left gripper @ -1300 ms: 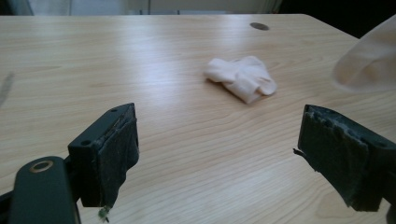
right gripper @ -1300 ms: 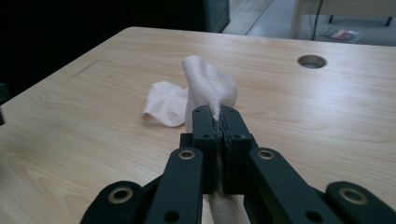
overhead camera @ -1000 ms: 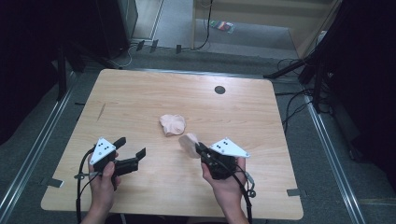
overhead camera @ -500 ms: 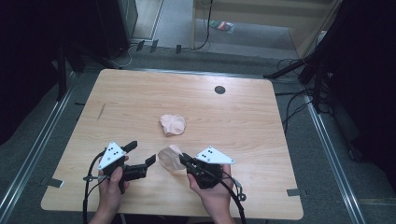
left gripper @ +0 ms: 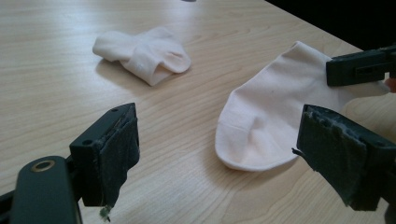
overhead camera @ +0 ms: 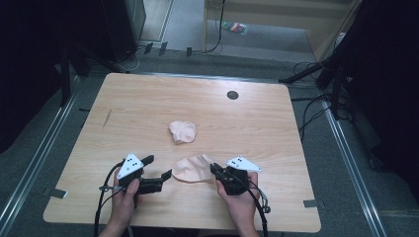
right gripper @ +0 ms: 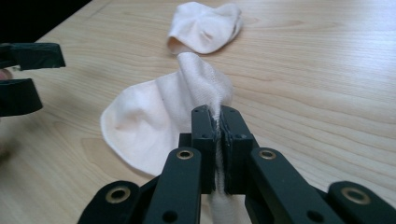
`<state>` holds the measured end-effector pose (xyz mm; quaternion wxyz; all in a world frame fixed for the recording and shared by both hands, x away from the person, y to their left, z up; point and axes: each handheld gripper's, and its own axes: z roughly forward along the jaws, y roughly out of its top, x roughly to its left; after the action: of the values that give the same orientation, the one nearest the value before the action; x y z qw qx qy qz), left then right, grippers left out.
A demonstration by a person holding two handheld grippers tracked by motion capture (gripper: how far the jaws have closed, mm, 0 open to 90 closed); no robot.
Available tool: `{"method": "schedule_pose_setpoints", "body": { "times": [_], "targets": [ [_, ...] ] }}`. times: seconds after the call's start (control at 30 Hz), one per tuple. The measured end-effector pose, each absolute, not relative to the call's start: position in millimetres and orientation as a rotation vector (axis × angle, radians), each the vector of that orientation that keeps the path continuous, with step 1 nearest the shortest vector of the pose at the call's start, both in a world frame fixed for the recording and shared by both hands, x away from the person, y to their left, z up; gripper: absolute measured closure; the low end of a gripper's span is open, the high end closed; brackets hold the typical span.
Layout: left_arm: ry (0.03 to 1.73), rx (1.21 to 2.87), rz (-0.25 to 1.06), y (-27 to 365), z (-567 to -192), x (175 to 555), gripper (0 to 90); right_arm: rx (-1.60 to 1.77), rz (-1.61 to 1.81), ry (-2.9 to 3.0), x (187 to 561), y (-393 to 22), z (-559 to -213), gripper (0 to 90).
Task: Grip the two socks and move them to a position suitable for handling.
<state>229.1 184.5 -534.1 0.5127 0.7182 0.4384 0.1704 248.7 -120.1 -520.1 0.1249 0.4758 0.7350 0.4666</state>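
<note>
The wooden worktop is pale, with a straight grain and a small dark round hole near its far edge at about one o'clock from its middle.

On it, near the person's edge at about six o'clock from the middle, lies the flat sock, the thing in hand. It is pale peach-pink, a short ankle sock in a fine smooth knit, with its rounded toe end resting on the wood. In the right gripper view its other end is bunched into a ridge that rises off the wood into the jaws.

The second sock, of the same colour, sits crumpled in a loose heap at about twelve o'clock from the first, apart from it.

The right tongs, at about three o'clock from the flat sock, are clamped on its gathered edge, with cloth pinched between the pads.

The left tongs, at nine o'clock from that sock, stand wide apart with nothing between them, just beside the toe end.
</note>
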Motion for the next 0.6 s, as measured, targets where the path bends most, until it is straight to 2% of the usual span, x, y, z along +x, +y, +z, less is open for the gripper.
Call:
{"method": "schedule_pose_setpoints", "body": {
  "times": [0.17, 0.2, 0.23, 0.33, 0.43, 0.6],
  "targets": [
    [1.078, 1.738, 0.369, 185, -537, 234, 13.5, 1.381, 1.319, 2.125, 251, -124, -523, 83.4],
    [1.090, 1.744, 0.346, 185, -539, 236, 13.5, 1.389, 1.316, 2.127, 251, -125, -523, 79.6],
    [1.090, 1.744, 0.346, 185, -539, 236, 13.3, 1.389, 1.316, 2.127, 251, -125, -523, 79.6],
    [1.086, 1.748, 0.313, 182, -541, 237, 13.3, 1.361, 1.329, 2.138, 249, -131, -520, 65.3],
    [1.082, 1.761, 0.318, 179, -540, 239, 14.3, 1.364, 1.365, 2.109, 247, -139, -514, 61.6],
    [1.095, 1.782, 0.317, 170, -540, 248, 28.9, 1.442, 1.319, 2.045, 246, -174, -509, 62.5]
  ]
}}
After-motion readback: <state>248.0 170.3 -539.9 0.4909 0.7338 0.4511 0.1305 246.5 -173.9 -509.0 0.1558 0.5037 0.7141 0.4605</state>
